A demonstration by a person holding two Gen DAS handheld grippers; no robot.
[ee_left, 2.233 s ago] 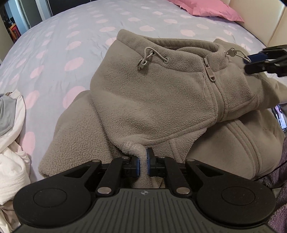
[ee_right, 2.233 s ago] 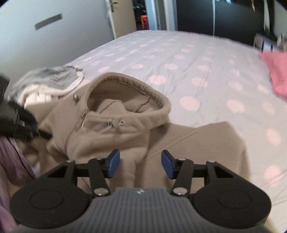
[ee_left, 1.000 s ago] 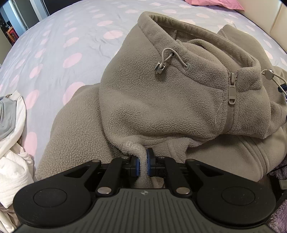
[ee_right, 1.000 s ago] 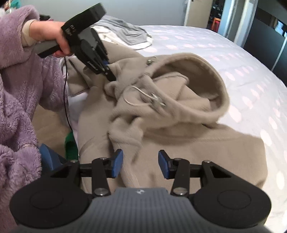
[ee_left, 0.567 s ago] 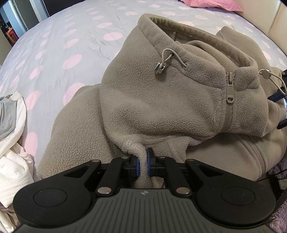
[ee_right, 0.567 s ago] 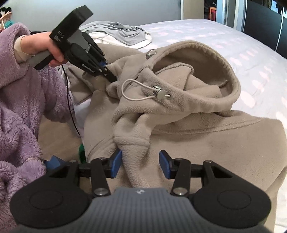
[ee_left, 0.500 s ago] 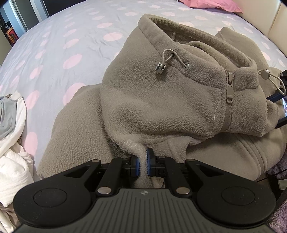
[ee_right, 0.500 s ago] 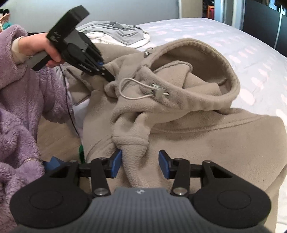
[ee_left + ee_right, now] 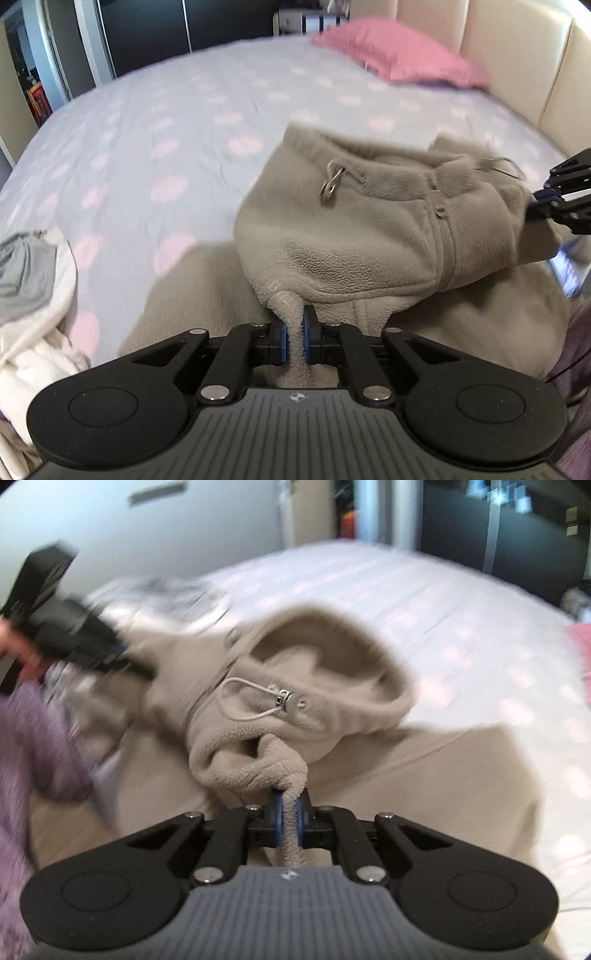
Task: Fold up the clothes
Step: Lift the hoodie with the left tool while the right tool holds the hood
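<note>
White and grey clothes pile [image 9: 33, 295] at left edge of spotty bed [image 9: 155, 122]; grey fleece hoodie [image 9: 369, 229] bunched on bed, hood up; left gripper [image 9: 293, 334] pinching fold of hoodie tight; right gripper [image 9: 290, 821] squeezing another fold by cord toggle [image 9: 286, 700]; pink pillow [image 9: 399, 62] far right; both views blurry.

Soft even indoor light, strong motion blur in both views, fisheye bending at edges, no glare
</note>
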